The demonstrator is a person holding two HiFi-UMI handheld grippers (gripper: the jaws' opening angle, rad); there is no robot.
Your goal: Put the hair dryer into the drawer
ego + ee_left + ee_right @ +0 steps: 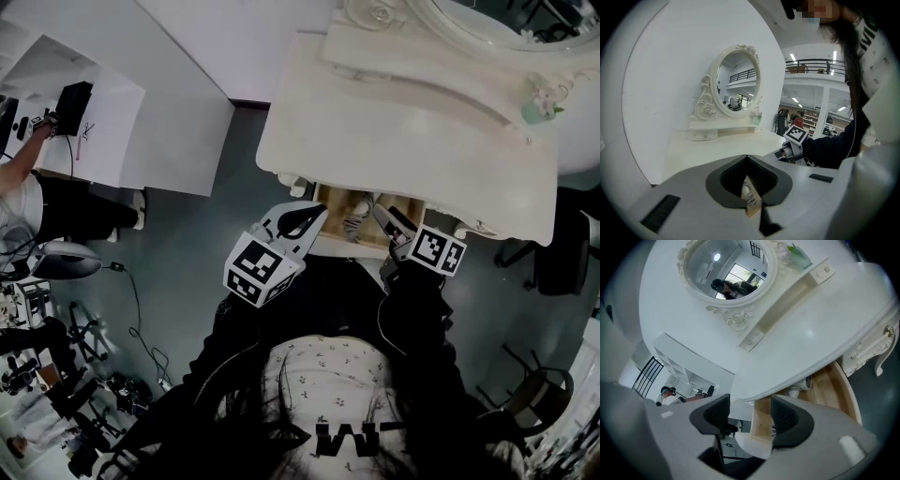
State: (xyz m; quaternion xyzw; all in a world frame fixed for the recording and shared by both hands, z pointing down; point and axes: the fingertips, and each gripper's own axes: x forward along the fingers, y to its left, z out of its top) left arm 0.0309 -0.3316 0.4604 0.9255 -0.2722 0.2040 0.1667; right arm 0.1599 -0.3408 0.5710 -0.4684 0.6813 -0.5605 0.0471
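The white vanity table's (403, 131) wooden drawer (330, 200) stands pulled out below the tabletop. Inside it lies a white hair dryer (803, 383), seen under the table edge in the right gripper view; in the head view it shows as a white shape with a striped cord (358, 219). My left gripper (319, 214) hovers over the drawer's left part, its fingertips touching and nothing between them (747, 159). My right gripper (386, 220) is above the drawer's right part, open and empty (750, 401), level with the tabletop's edge.
An oval mirror (724, 266) and a shelf with a small green cup (536, 111) stand at the table's back. The drawer's white front (342, 246) is close to my body. A dark chair (562, 253) stands on the right, a person at a desk (28, 187) far left.
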